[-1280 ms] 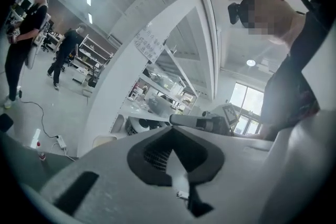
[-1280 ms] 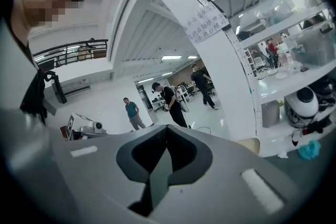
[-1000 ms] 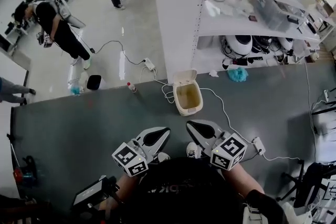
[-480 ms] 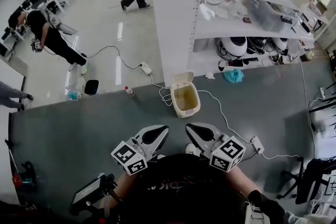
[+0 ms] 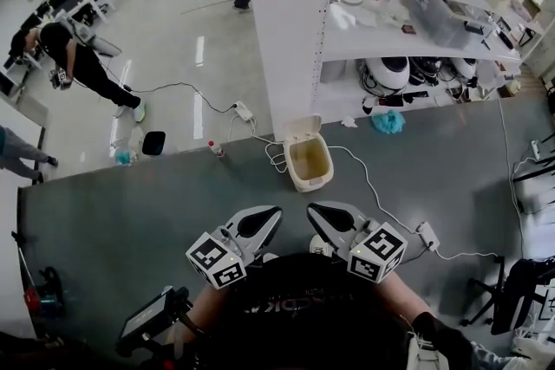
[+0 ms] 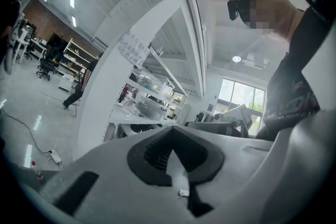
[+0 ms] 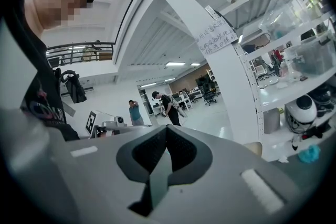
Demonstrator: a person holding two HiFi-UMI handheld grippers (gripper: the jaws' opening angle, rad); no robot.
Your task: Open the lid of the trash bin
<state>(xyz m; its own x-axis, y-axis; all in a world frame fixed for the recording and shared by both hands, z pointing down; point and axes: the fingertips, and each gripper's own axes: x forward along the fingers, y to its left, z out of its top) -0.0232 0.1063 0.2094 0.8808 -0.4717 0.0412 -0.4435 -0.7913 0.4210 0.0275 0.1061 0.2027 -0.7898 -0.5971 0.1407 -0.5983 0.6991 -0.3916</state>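
Head view, trash bin (image 5: 310, 165), lid (image 5: 303, 130) raised, left gripper (image 5: 271, 216), right gripper (image 5: 316, 210), both closed on nothing

The trash bin (image 5: 310, 162) stands open on the grey floor (image 5: 130, 212), lid (image 5: 303, 130) upright; left gripper (image 5: 264, 217) and right gripper (image 5: 321, 214) hover well apart from it.
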